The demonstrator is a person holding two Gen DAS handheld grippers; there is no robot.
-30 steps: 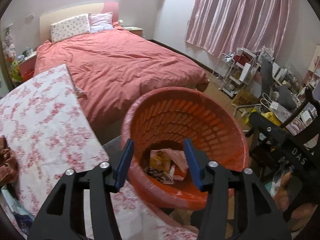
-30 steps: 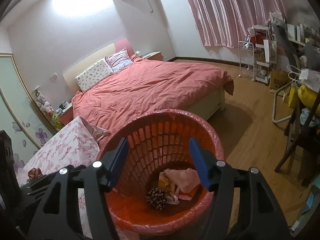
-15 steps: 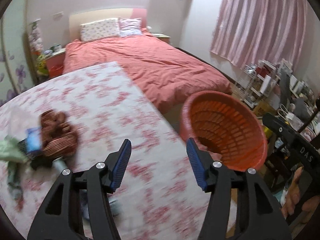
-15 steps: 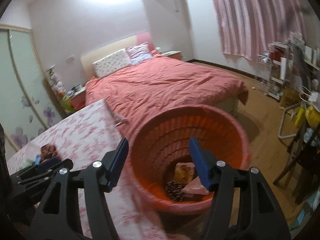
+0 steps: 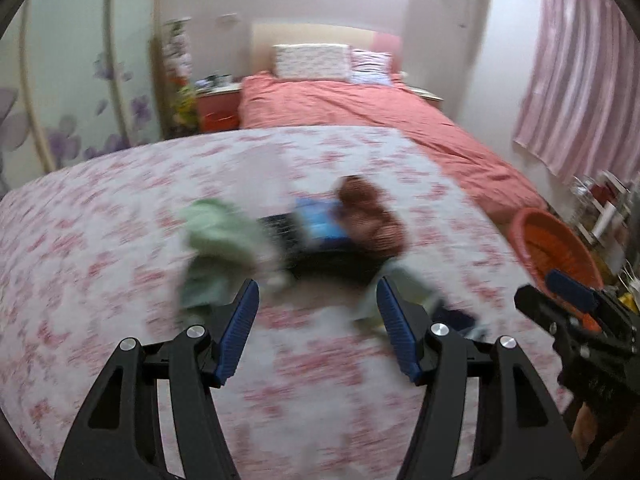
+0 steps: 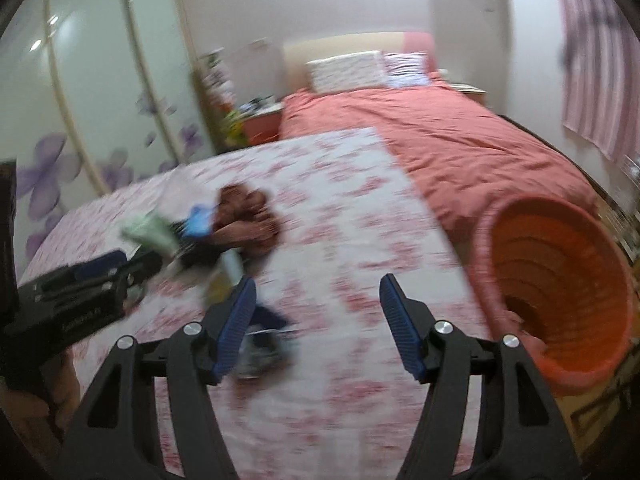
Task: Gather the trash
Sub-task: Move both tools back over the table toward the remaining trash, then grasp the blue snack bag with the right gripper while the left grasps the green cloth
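Trash (image 5: 320, 232) lies in a blurred heap near the middle of the floral-covered desk (image 5: 100, 264): green crumpled material, a blue packet, a brown lump, something dark beneath. Left tongs (image 5: 318, 320) hang just short of the heap, gaping, nothing between them. Right tongs (image 6: 316, 312) are opening over bare cloth, also empty. Orange basket (image 6: 560, 280) stands beside the desk's right edge, near the bed (image 6: 460, 140).
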